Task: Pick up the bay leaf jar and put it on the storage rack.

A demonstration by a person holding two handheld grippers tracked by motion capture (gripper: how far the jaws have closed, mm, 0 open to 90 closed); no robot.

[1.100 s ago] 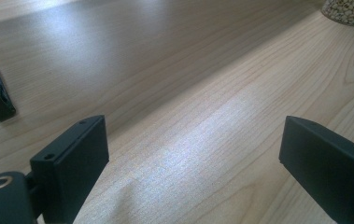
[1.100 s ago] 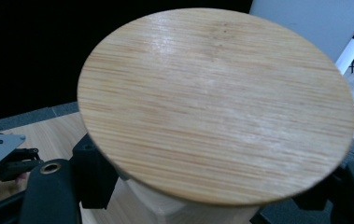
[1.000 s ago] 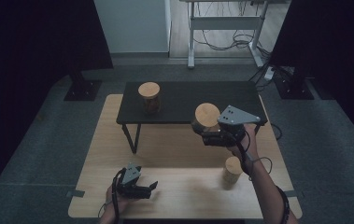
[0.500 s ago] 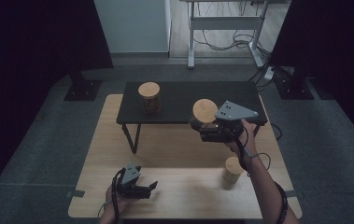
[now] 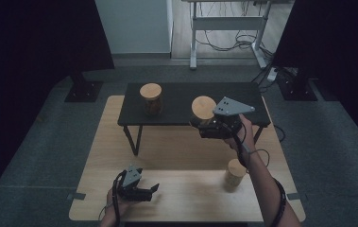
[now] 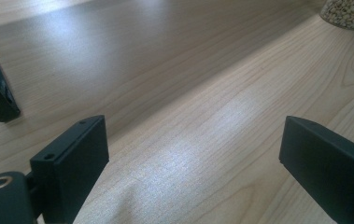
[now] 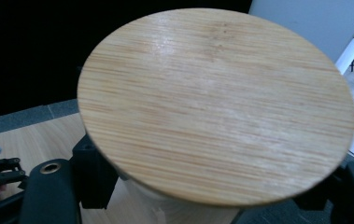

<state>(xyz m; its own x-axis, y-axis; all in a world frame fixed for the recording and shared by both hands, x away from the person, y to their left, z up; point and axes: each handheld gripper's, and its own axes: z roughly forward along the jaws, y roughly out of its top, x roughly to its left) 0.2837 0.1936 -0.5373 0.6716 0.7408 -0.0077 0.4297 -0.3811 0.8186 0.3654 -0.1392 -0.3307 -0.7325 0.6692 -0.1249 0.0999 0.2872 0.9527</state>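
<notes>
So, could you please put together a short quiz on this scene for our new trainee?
1. True or false: the left gripper is open.
2. What does the right gripper hold?
3. How many jars have wooden lids: A two, B three, C four?

Key: 1 true. 2 a jar with a wooden lid. 3 B: the held one, one on the black table, one on the wooden board.

open wooden tabletop (image 5: 181, 189) between the low black table (image 5: 176, 101) and near jar (image 5: 235, 173)

High view overhead facing forward-down, gripper views close, sharing wooden tabletop (image 5: 181, 156).
</notes>
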